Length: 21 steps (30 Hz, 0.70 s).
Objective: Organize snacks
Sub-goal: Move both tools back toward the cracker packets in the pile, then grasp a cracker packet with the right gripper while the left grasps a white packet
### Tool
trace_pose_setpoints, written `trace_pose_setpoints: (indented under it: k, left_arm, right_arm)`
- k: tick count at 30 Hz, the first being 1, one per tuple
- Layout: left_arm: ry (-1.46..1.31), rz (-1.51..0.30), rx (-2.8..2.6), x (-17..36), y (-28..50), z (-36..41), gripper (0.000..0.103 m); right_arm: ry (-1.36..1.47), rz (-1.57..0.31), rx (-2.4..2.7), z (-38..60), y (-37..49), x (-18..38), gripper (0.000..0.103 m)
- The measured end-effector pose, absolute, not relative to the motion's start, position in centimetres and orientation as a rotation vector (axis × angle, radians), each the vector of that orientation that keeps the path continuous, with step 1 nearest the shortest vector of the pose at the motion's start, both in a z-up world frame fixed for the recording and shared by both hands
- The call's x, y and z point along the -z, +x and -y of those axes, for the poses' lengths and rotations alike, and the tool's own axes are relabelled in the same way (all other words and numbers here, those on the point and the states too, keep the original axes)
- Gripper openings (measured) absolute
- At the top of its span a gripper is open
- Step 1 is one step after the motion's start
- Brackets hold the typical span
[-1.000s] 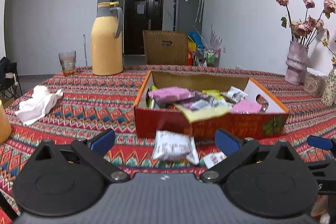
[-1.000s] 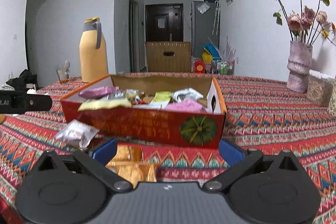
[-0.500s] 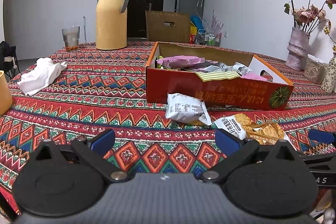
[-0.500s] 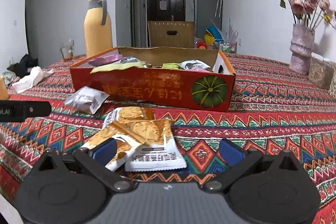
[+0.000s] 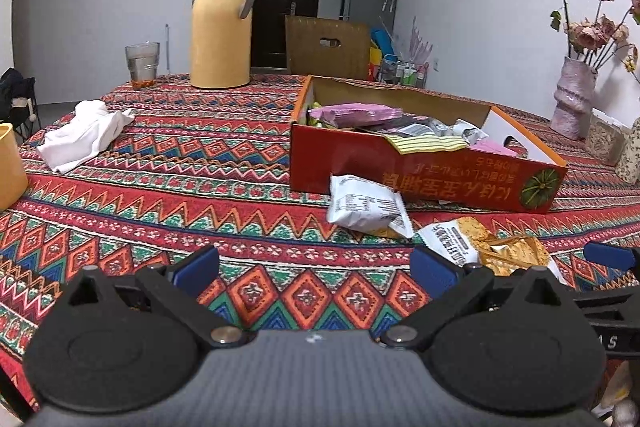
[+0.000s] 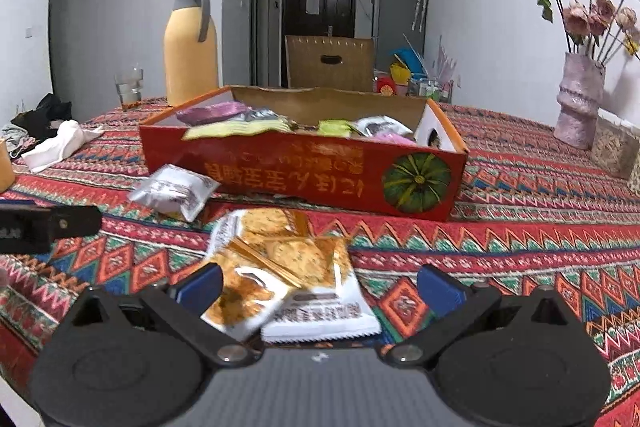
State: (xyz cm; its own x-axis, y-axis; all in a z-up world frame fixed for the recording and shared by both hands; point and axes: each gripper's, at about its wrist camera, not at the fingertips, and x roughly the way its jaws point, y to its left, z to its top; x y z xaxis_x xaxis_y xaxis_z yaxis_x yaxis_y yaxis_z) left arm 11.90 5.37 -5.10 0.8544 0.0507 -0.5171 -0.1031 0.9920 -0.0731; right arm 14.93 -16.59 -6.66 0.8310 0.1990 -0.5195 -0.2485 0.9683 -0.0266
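Both claws stand spread wide with nothing between their fingers. Left claw (image 5: 314, 267) hovers over bare tablecloth (image 5: 180, 187), and compared with half a second ago its view sits a little lower and closer to the cloth, the silver snack packet (image 5: 366, 206) now larger in view. Right claw (image 6: 318, 285) has also eased in since then: the cracker packets (image 6: 288, 275) now fill the gap between its blue pads (image 6: 200, 283), one orange packet overlapping a white-ended one, though neither pad visibly touches them.

Seen from the right wrist, the cracker packets lie flat, their long axis running from the claw toward the red box (image 6: 304, 175), white printed end nearest the claw. Silver snack packet lies just in front of the box's near wall, tilted, its long axis roughly along that wall; whether it touches the wall I cannot tell. Red box sits open with several packets inside, long side facing the claws. Behind it stand a yellow jug (image 5: 220, 27) and a glass (image 5: 143, 65); a white cloth (image 5: 84, 133) lies to the left.
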Motion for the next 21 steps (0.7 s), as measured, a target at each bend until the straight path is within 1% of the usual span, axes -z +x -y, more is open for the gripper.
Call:
trace_pose_setpoints:
  k: [3, 8, 9, 12, 13, 14, 17, 20, 21]
  left_arm:
    - [-0.098, -0.545, -0.089, 5.2, 11.9, -5.8, 0.103]
    - [-0.094, -0.540, -0.071, 5.3, 11.4, -6.0, 0.103]
    - [-0.095, -0.539, -0.065, 5.3, 11.4, -6.1, 0.103]
    - [-0.101, -0.542, -0.056, 5.6, 11.3, -6.2, 0.103]
    - [-0.104, -0.544, -0.054, 5.7, 11.2, -6.3, 0.103]
    - [-0.107, -0.544, -0.051, 5.7, 11.2, -6.4, 0.103]
    - [-0.116, -0.543, -0.049, 5.8, 11.0, -6.6, 0.103]
    - [-0.123, -0.542, -0.046, 5.8, 10.8, -6.8, 0.103]
    - [-0.124, -0.543, -0.045, 5.9, 10.8, -6.8, 0.103]
  right_arm:
    - [-0.117, -0.520, -0.250, 15.2, 14.5, 6.3, 0.103]
    - [-0.147, -0.531, -0.267, 13.1, 14.3, 6.8, 0.098]
    - [-0.147, -0.538, -0.269, 12.9, 14.4, 7.0, 0.094]
    - [-0.154, -0.556, -0.252, 12.2, 14.6, 7.6, 0.090]
    - [-0.156, -0.564, -0.241, 12.1, 14.7, 7.8, 0.085]
    - [-0.157, -0.574, -0.231, 11.9, 14.8, 8.1, 0.082]
    - [-0.163, -0.580, -0.211, 11.9, 14.7, 8.3, 0.078]
    - [-0.157, -0.582, -0.196, 12.2, 14.3, 8.4, 0.072]
    - [-0.154, -0.581, -0.193, 12.4, 14.2, 8.4, 0.068]
